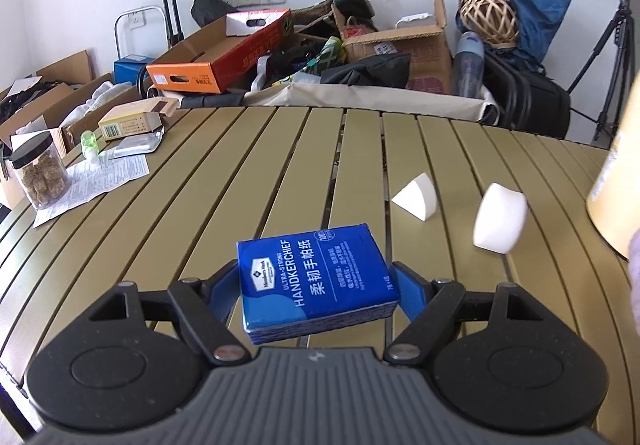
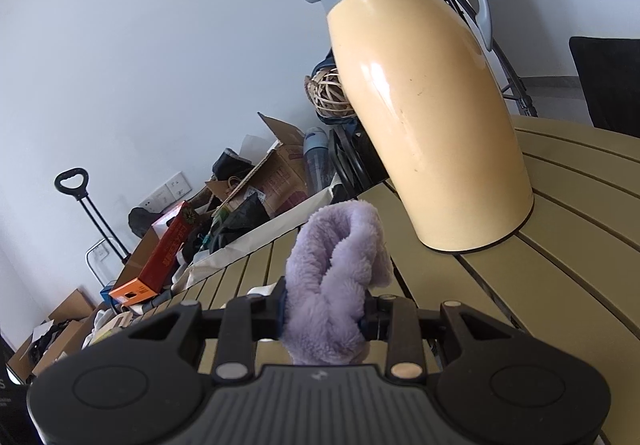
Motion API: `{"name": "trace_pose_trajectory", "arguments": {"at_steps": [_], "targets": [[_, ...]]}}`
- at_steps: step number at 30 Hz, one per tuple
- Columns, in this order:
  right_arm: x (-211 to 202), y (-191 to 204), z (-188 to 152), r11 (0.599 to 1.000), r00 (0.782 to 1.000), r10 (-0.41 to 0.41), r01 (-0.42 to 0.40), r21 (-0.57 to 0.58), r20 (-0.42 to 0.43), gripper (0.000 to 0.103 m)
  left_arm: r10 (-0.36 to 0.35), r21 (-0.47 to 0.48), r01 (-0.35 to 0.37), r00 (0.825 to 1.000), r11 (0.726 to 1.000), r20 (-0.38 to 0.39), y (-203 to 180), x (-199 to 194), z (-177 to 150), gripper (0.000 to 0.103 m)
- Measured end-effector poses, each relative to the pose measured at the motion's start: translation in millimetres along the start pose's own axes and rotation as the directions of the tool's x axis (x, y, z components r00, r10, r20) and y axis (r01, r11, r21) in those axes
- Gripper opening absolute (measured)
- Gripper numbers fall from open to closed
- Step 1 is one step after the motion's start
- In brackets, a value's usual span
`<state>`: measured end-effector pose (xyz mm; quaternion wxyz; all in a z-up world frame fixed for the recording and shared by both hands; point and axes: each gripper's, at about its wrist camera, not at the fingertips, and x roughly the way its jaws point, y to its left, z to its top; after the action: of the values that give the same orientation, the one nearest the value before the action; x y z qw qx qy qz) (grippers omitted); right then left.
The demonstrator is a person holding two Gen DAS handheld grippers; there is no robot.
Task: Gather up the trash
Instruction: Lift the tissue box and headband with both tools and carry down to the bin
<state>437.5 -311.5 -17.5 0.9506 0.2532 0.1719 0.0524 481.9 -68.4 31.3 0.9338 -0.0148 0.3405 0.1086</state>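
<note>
Two white foam scraps are lying on the slatted table (image 1: 280,165): a wedge-shaped piece (image 1: 414,200) and a rounded block (image 1: 500,217), just beside each other and well ahead and to the right of the left gripper (image 1: 316,285). That gripper's blue pads are pressing on both sides of a blue handkerchief pack (image 1: 316,281), jaws standing wide around it, the pack tilting above the slats. The right gripper (image 2: 324,309) is clamping a bunched lilac fluffy cloth (image 2: 336,273), jaws nearly together on it. Just beyond the cloth a cream thermos jug (image 2: 424,105) is standing on the table near its far edge. Open slats are stretching between the pack and the scraps. At the table's left corner a jar of snacks (image 1: 38,173), a printed leaflet (image 1: 100,181), a small green bottle (image 1: 88,145) and a tan carton (image 1: 128,123) are sitting together. Past the far edge, cardboard boxes (image 1: 400,45) are crowding the floor.
</note>
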Motion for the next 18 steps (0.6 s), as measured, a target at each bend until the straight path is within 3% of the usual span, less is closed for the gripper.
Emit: {"name": "trace_pose_trajectory", "arguments": {"at_steps": [8, 18], "targets": [[-39, 16, -9, 0.997, 0.999, 0.044, -0.042, -0.067, 0.026, 0.030, -0.033, 0.029, 0.031, 0.999, 0.999, 0.040, 6, -43, -20, 0.080], [-91, 15, -35, 0.994, 0.995, 0.089, -0.086, -0.072, 0.036, 0.030, -0.069, 0.047, 0.066, 0.994, 0.997, 0.080, 18, -91, -54, 0.080]]}}
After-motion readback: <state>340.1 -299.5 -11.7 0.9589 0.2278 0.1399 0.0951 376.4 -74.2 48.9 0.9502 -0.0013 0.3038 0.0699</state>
